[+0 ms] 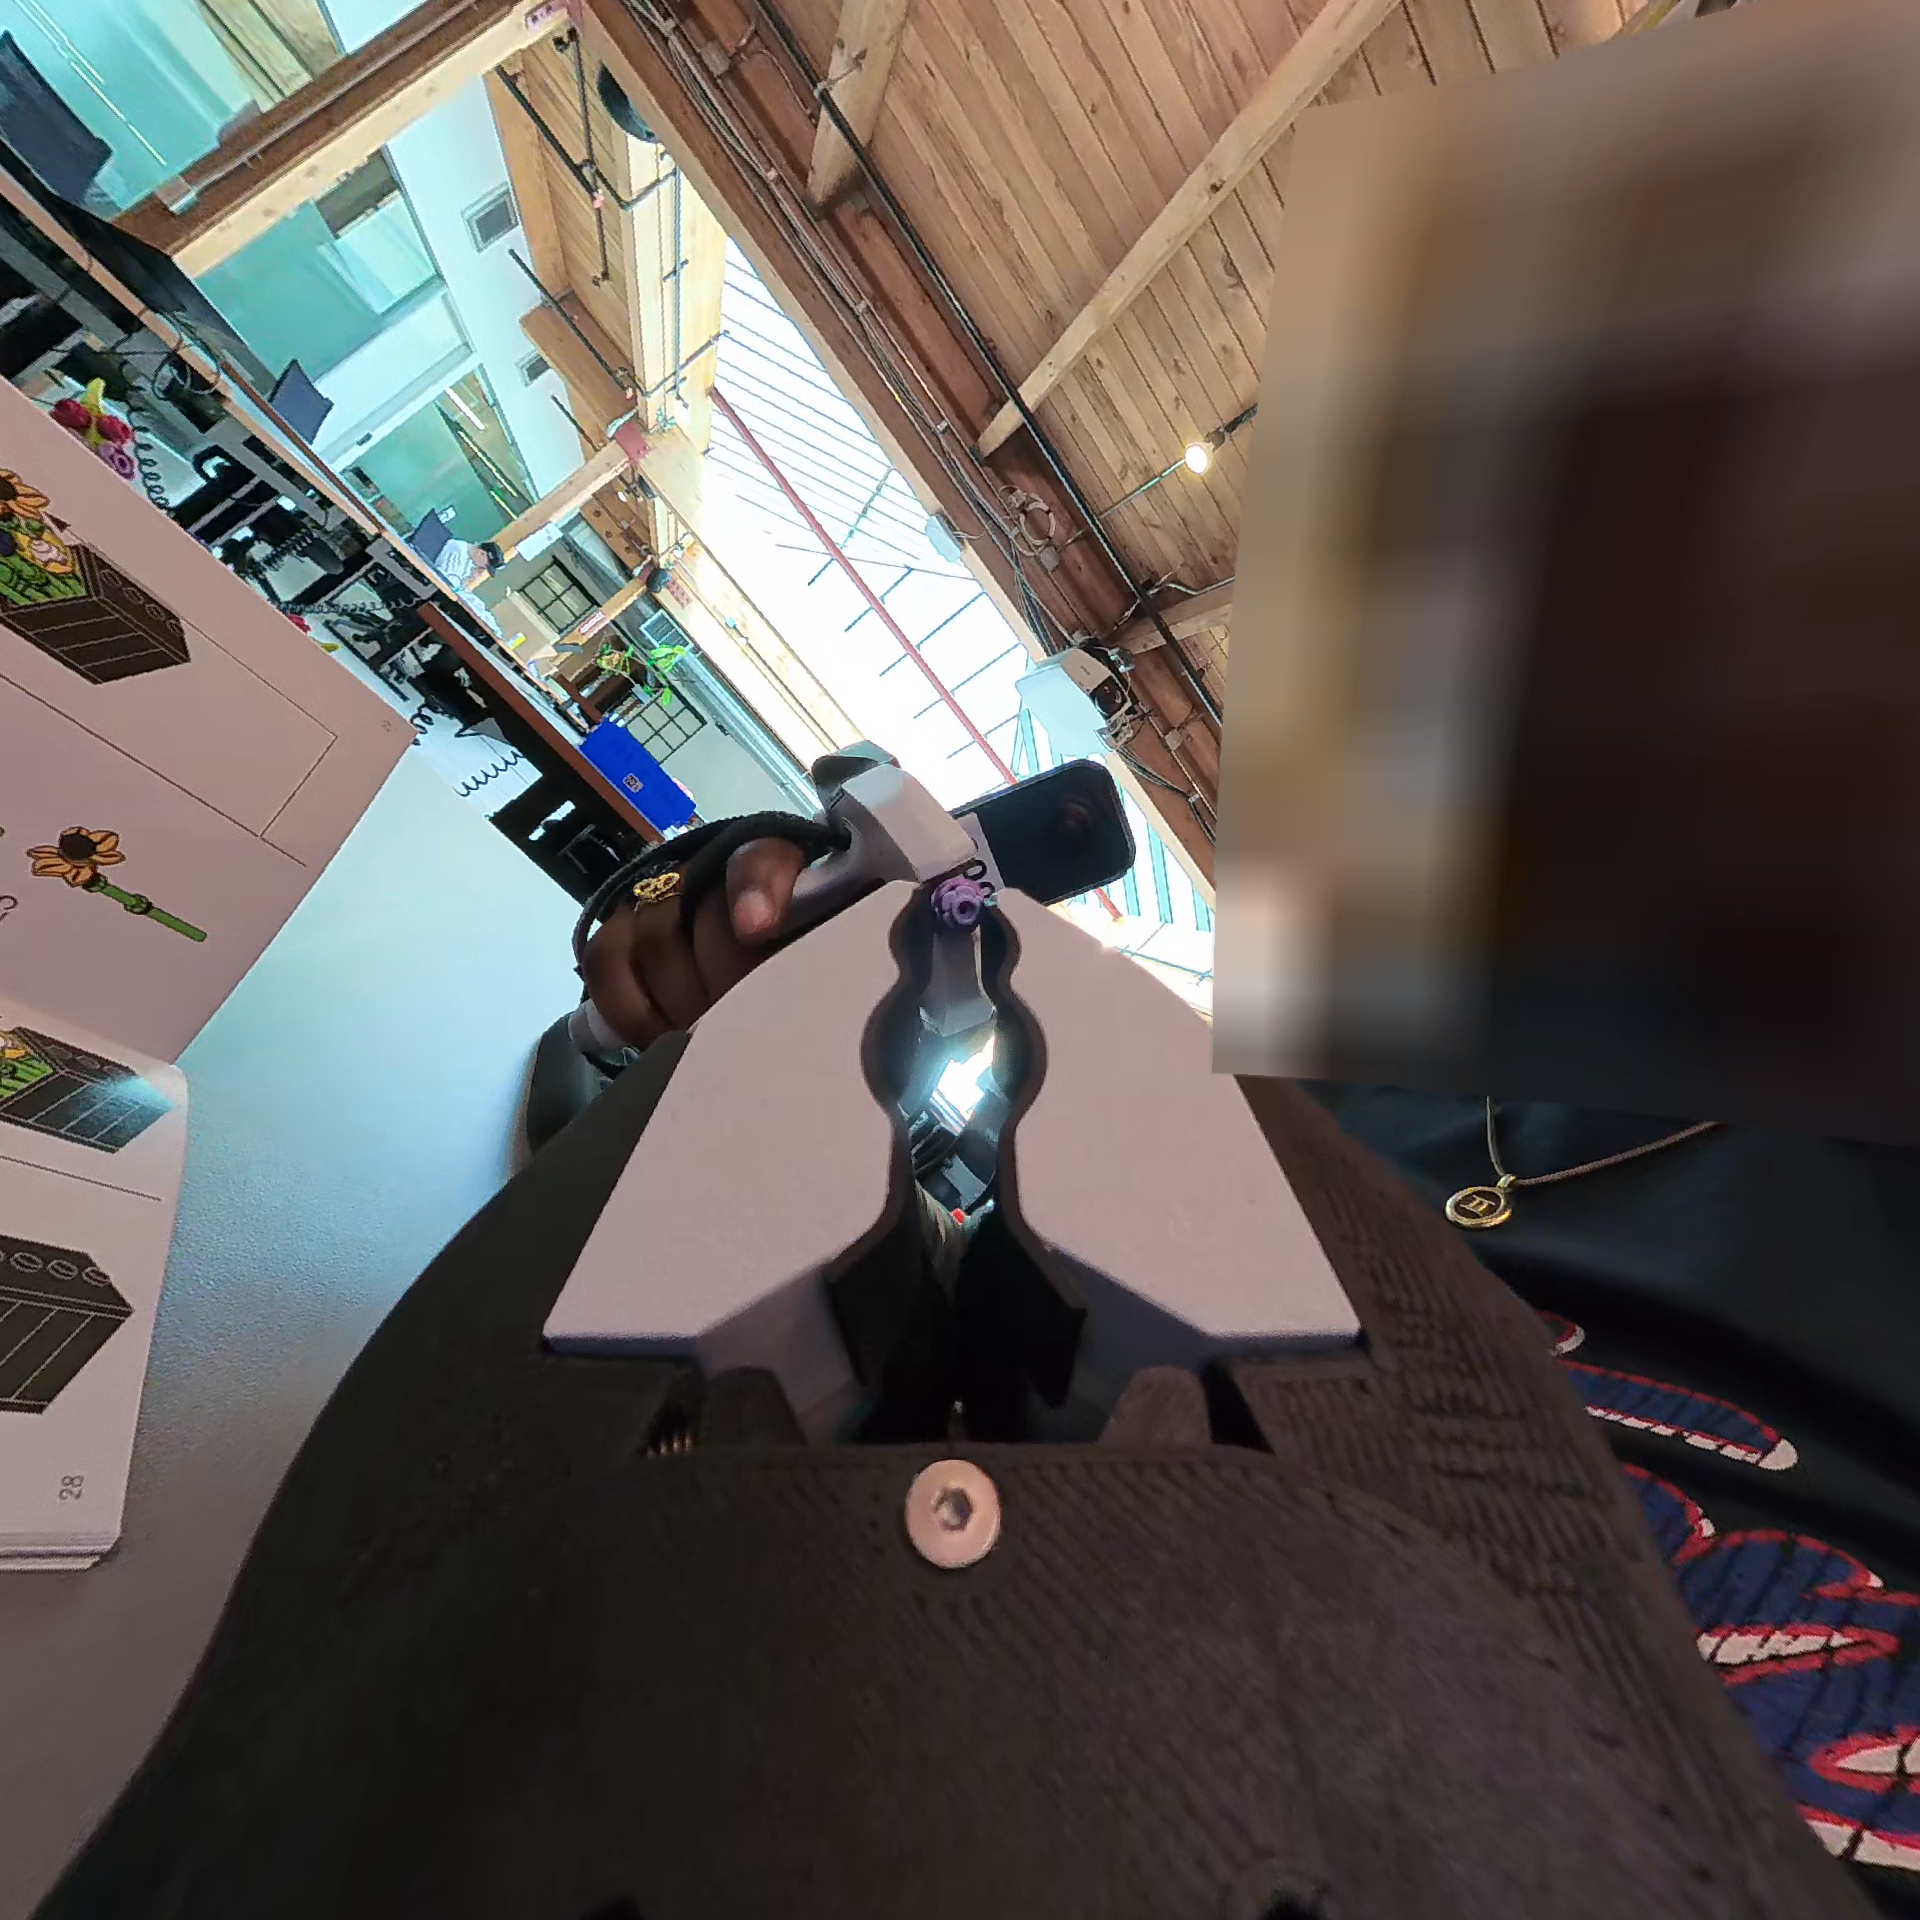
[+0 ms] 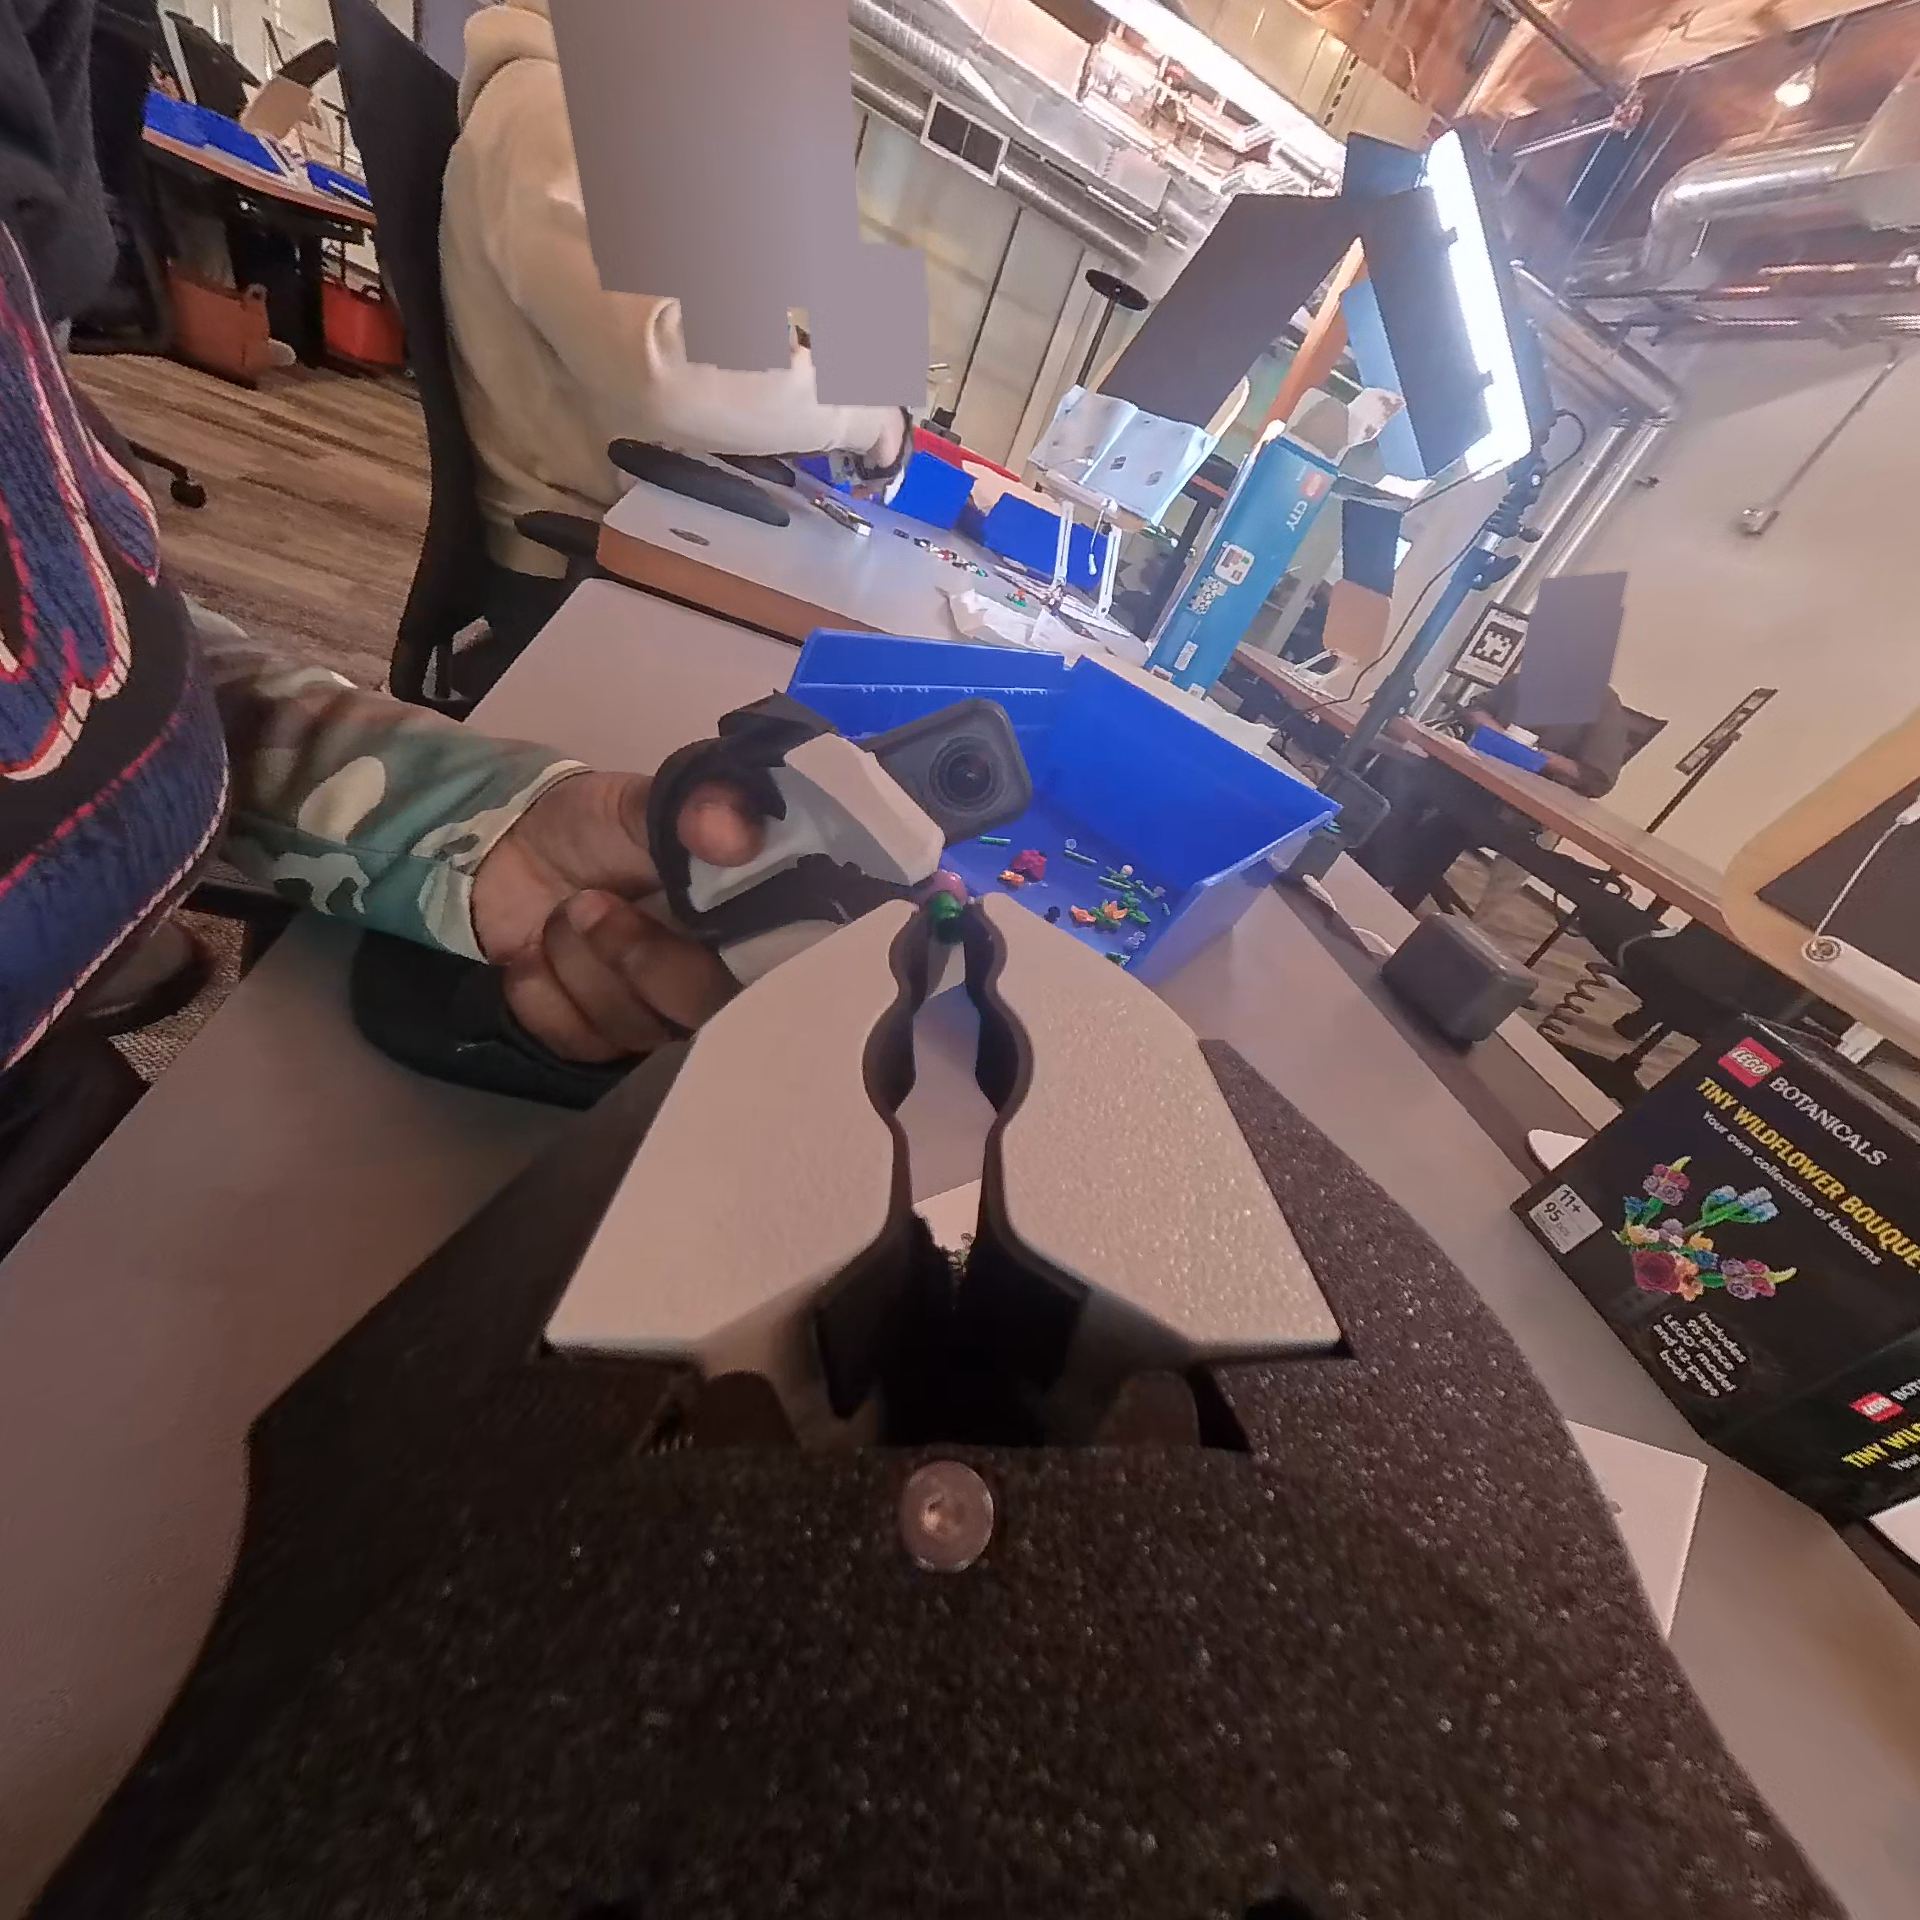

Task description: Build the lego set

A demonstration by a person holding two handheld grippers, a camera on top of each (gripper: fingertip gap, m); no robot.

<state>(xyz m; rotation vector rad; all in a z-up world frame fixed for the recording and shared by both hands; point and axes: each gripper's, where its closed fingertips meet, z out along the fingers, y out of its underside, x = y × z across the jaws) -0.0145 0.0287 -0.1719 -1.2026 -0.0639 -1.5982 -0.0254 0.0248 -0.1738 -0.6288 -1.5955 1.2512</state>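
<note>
In the left wrist view my left gripper (image 1: 954, 916) is shut on a small purple flower piece (image 1: 954, 900) at its fingertips. In the right wrist view my right gripper (image 2: 945, 920) is shut on a small green stem piece (image 2: 943, 908) with a pinkish-purple piece on its far end. The two grippers meet tip to tip above the table, and the two pieces touch. The right gripper's body (image 1: 894, 831) shows just beyond the flower, held by a hand. The left gripper's body (image 2: 842, 821) shows beyond the green piece, with its camera facing me.
An open instruction booklet (image 1: 156, 790) stands at the left. A blue bin (image 2: 1164, 769) with several loose small pieces sits on the grey table (image 2: 312, 1195) behind the grippers. The black set box (image 2: 1766, 1236) lies at the right. Another person sits at a farther table.
</note>
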